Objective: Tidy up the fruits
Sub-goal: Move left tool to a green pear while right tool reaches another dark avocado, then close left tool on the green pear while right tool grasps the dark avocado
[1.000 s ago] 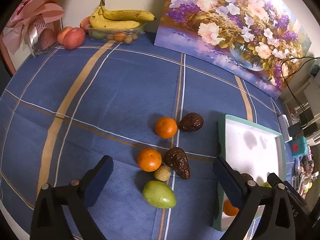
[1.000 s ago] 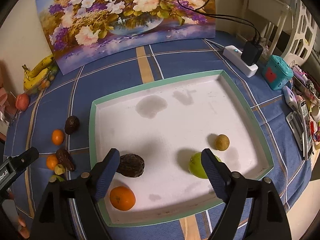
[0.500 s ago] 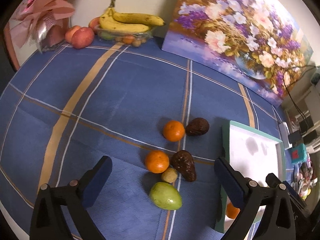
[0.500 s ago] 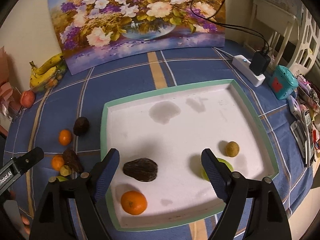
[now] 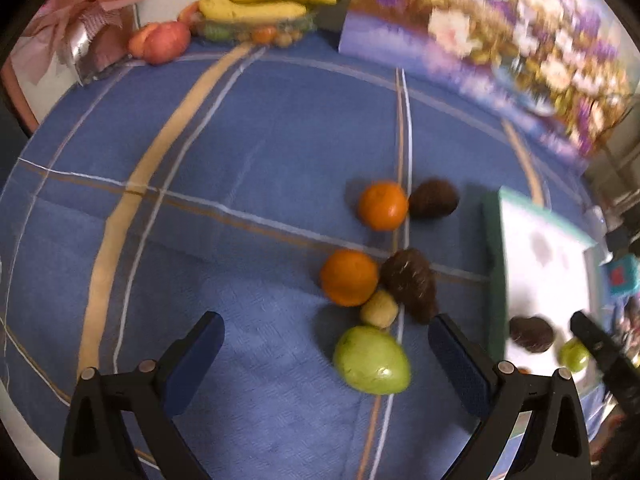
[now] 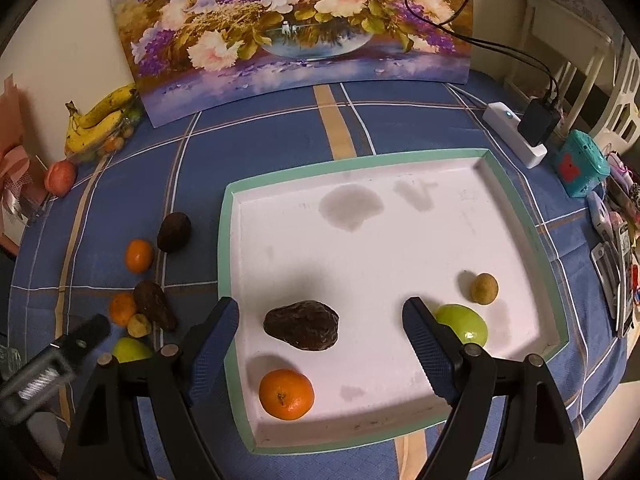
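A white tray with a green rim [image 6: 520, 208] holds an orange [image 6: 286, 394], a dark avocado [image 6: 302, 330], a green fruit [image 6: 466, 326] and a small tan fruit [image 6: 484, 288]. On the blue cloth left of it lie two oranges [image 5: 382, 205] [image 5: 349, 277], two dark avocados [image 5: 434, 198] [image 5: 412, 284], a small tan fruit [image 5: 379, 309] and a green fruit [image 5: 372, 360]. My left gripper [image 5: 324, 364] is open and empty, low over the cloth, with the green fruit between its fingers. My right gripper [image 6: 318, 344] is open and empty over the tray's near part.
Bananas [image 5: 264, 0] on a clear box and a peach [image 5: 162, 42] sit at the far edge beside a pink bouquet [image 5: 88, 20]. A flower painting [image 6: 288, 24] leans at the back. A power strip [image 6: 516, 134] and a teal gadget [image 6: 580, 168] lie right of the tray.
My left gripper has moved forward and down toward the loose fruit; the green fruit now lies between its fingers. My right gripper has drawn back and up a little over the tray.
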{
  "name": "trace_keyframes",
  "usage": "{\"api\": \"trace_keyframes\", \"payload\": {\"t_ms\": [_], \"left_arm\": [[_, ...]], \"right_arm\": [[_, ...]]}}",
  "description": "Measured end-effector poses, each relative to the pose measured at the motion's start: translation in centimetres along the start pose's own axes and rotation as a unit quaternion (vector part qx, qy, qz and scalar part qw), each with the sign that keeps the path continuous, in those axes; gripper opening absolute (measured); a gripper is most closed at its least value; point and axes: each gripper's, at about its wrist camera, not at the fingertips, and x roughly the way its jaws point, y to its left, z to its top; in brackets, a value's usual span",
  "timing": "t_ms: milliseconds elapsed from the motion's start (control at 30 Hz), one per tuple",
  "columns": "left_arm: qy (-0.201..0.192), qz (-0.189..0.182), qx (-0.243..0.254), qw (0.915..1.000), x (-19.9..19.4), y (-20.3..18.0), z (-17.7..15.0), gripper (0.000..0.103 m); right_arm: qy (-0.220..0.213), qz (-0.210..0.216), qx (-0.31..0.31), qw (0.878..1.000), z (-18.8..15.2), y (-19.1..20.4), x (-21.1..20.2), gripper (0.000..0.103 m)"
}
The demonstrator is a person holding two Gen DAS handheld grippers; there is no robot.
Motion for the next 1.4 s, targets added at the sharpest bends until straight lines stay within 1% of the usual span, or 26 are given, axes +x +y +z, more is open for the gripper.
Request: {"api": "trace_keyframes", "payload": {"t_ms": [133,167,233,333,400,467,533,600,667,867,967,1033,1133,1233,1400], "left_arm": [[0.03,-0.004,0.009,0.9995,1.6,-0.6,-0.5,0.1],[0.036,-0.006,0.012,0.9993,1.8,-0.8,-0.7,0.093],[0.049,-0.017,0.014,0.9985,2.3,-1.1,-0.9,0.083],[0.062,-0.028,0.014,0.9976,2.7,-1.5,-1.2,0.079],[0.062,-0.025,0.015,0.9977,2.7,-1.7,-1.3,0.073],[0.059,-0.027,0.004,0.9978,2.6,-1.7,-1.3,0.064],[0.062,-0.033,-0.01,0.9975,2.5,-1.5,-1.4,0.063],[0.063,-0.036,-0.012,0.9973,2.4,-1.5,-1.5,0.06],[0.064,-0.049,-0.013,0.9966,2.4,-1.7,-1.4,0.049],[0.065,-0.067,-0.027,0.9953,2.0,-1.7,-1.5,0.049],[0.055,-0.081,-0.037,0.9945,1.1,-0.6,-1.0,0.049],[0.041,-0.092,-0.045,0.9939,0.1,-0.1,-0.4,0.049],[0.014,-0.105,-0.063,0.9924,-1.8,0.7,0.1,0.049],[-0.014,-0.097,-0.081,0.9919,-3.3,2.1,0.6,0.049],[-0.036,-0.094,-0.12,0.9877,-4.0,4.7,1.3,0.049]], "right_arm": [[0.006,-0.003,0.007,1.0,-0.1,-0.4,0.3,0.084],[0.007,-0.004,0.008,1.0,-0.1,-0.4,0.4,0.085],[0.008,-0.004,0.01,1.0,-0.1,-0.5,0.4,0.084],[0.01,-0.005,0.01,1.0,-0.1,-0.5,0.5,0.084],[0.012,-0.006,0.009,1.0,-0.1,-0.5,0.5,0.084],[0.013,-0.007,0.008,1.0,-0.1,-0.4,0.6,0.084],[0.015,-0.008,0.006,1.0,-0.2,-0.3,0.7,0.084],[0.016,-0.01,0.004,1.0,-0.2,-0.2,0.8,0.084],[0.017,-0.011,0.004,1.0,-0.1,-0.2,0.9,0.084],[0.02,-0.015,0.001,1.0,-0.2,0.0,1.1,0.084],[0.02,-0.013,-0.002,1.0,-0.2,0.2,1.2,0.084],[0.014,-0.008,0.002,1.0,-0.2,0.3,1.2,0.084],[-0.002,0.012,0.016,1.0,0.1,0.3,0.9,0.084],[-0.025,0.04,0.025,0.999,0.4,0.7,0.3,0.084],[-0.047,0.086,0.013,0.995,0.8,2.6,-0.2,0.083]]}}
